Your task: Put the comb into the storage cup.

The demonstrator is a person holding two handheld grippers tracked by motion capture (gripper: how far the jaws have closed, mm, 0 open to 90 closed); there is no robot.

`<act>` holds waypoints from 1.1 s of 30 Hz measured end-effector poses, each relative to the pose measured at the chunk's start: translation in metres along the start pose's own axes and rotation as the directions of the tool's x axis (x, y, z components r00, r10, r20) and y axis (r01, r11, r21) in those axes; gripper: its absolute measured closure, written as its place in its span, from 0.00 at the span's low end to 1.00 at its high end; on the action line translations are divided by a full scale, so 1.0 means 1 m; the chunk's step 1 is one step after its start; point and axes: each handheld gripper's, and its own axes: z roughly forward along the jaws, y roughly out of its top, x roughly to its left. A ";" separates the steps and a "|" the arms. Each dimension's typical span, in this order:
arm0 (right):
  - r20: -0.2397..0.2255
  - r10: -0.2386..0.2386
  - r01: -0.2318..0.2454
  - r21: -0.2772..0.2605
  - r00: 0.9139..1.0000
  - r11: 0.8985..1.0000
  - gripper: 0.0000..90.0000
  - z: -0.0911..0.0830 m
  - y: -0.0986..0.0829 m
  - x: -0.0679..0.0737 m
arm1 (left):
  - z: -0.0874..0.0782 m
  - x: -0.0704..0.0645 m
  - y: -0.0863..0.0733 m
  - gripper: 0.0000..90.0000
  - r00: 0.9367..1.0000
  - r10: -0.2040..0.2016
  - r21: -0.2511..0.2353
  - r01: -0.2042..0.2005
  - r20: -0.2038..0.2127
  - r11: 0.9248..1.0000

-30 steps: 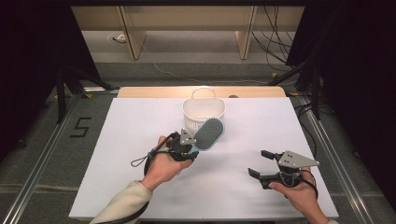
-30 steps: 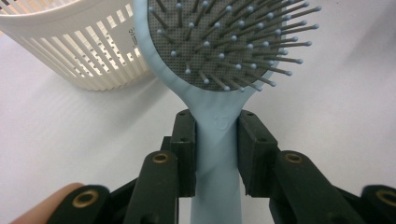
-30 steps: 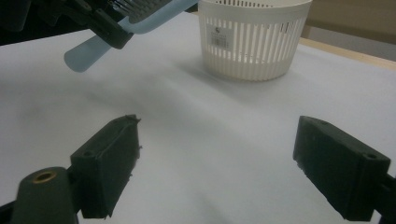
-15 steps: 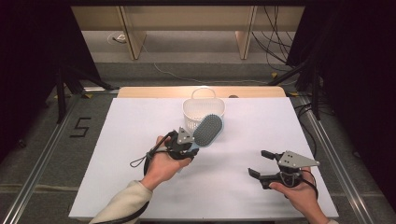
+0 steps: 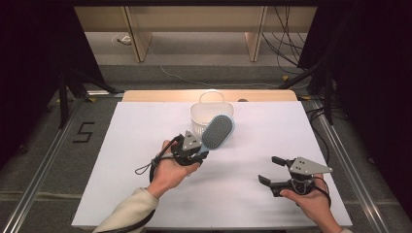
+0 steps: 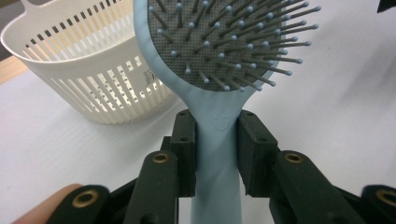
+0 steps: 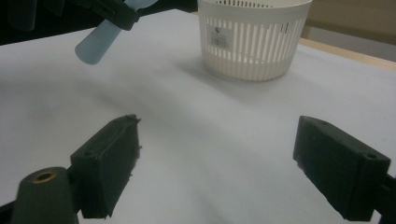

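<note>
A light blue hairbrush (image 5: 217, 132) with a grey bristle pad is held off the table, its head up and just in front of the white slotted basket (image 5: 204, 114). My left gripper (image 5: 197, 151) is shut on the brush's handle (image 6: 217, 154), both pads pressed against it; the bristles (image 6: 224, 42) face the camera. The basket (image 6: 88, 70) stands to the left behind the brush. My right gripper (image 5: 271, 170) is open and low near the table's front right, nothing between its fingers (image 7: 109, 158). The brush handle's end (image 7: 100, 42) and the basket (image 7: 254, 37) lie beyond it.
A white sheet (image 5: 141, 131) covers the table, with a wooden strip (image 5: 160, 95) at its far edge. Metal rails run along both sides; a "5" mark (image 5: 83, 132) is on the floor at left. Cables lie behind the table.
My left gripper has lifted the hairbrush and carried it slightly up and toward the basket. The right gripper has stayed where it was, open.
</note>
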 end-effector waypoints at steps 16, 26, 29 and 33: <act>-0.001 0.000 0.000 -0.001 1.000 1.000 0.17 0.000 0.000 0.000 | -0.002 0.001 0.001 0.78 1.000 0.002 -0.046 -0.002 -0.003 0.999; -0.001 0.000 0.000 0.000 1.000 1.000 0.17 0.000 0.000 0.000 | -0.004 0.004 0.001 0.78 1.000 -0.014 -0.091 0.012 -0.019 0.996; -0.001 0.000 0.000 0.000 1.000 1.000 0.17 0.000 0.000 0.000 | -0.004 0.004 0.001 0.78 1.000 -0.018 -0.096 0.016 -0.023 0.995; -0.001 0.001 -0.001 0.000 1.000 1.000 0.17 0.000 0.000 0.000 | -0.004 0.005 0.001 0.78 0.999 -0.026 -0.108 0.023 -0.028 0.994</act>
